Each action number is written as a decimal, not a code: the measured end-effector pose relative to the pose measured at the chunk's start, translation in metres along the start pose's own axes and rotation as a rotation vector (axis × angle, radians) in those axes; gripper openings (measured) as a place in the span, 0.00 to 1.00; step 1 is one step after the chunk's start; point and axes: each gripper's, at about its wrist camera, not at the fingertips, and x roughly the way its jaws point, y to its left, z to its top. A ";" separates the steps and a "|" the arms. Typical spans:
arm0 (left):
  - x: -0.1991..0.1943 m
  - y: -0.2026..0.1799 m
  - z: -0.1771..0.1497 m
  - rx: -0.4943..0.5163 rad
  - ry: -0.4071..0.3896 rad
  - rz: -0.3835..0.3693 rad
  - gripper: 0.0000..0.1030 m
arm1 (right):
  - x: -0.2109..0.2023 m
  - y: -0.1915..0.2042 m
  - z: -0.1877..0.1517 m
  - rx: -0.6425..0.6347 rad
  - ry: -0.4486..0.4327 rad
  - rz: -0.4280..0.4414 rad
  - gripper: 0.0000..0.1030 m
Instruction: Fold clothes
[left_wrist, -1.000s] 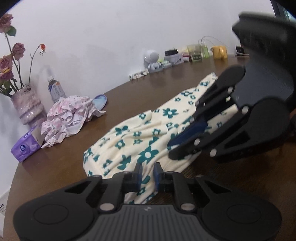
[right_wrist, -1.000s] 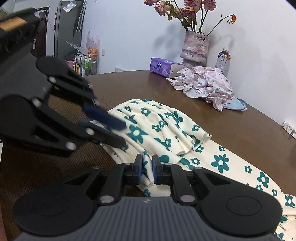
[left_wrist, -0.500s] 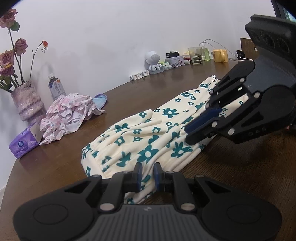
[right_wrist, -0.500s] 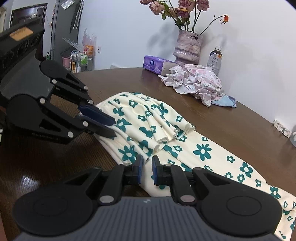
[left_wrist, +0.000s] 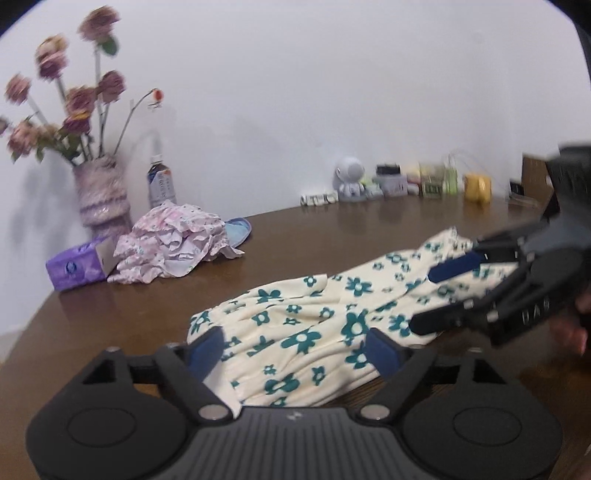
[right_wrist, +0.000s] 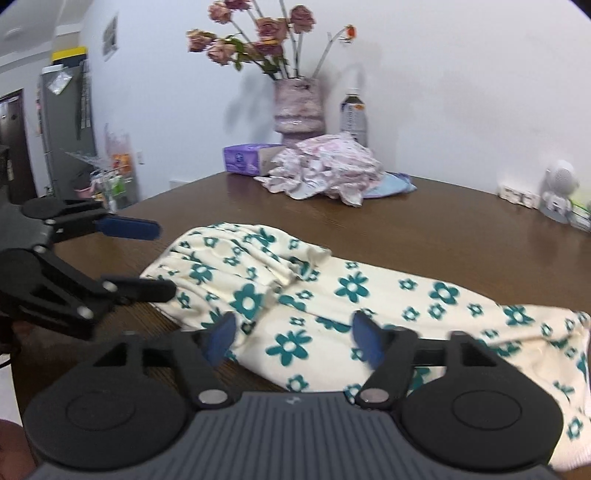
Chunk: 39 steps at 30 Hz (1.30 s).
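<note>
1. Left wrist view: a brown table (left_wrist: 314, 229) is stretching toward a white wall. The left gripper (left_wrist: 295, 350) has just been opening, its jaws spread wide over the near edge of the floral garment (left_wrist: 314, 325), pressing nothing.
2. Right wrist view: the right gripper (right_wrist: 291, 341) has likewise just been opening, jaws apart, the garment lying beneath and beyond them, ungripped.

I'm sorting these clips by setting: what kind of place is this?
Most likely a home dining area: a brown wooden table with a vase of dried roses, a tissue box, and a fridge in the background.
</note>
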 end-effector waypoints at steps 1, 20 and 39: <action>-0.002 0.000 -0.001 -0.022 -0.003 -0.006 0.86 | -0.002 0.000 -0.002 0.007 -0.001 -0.010 0.84; 0.009 -0.004 -0.024 -0.283 0.069 -0.038 0.92 | -0.014 -0.006 -0.024 0.132 0.034 -0.095 0.99; 0.005 0.004 -0.025 -0.371 0.025 -0.025 0.93 | -0.032 -0.001 -0.041 0.206 0.009 -0.175 1.00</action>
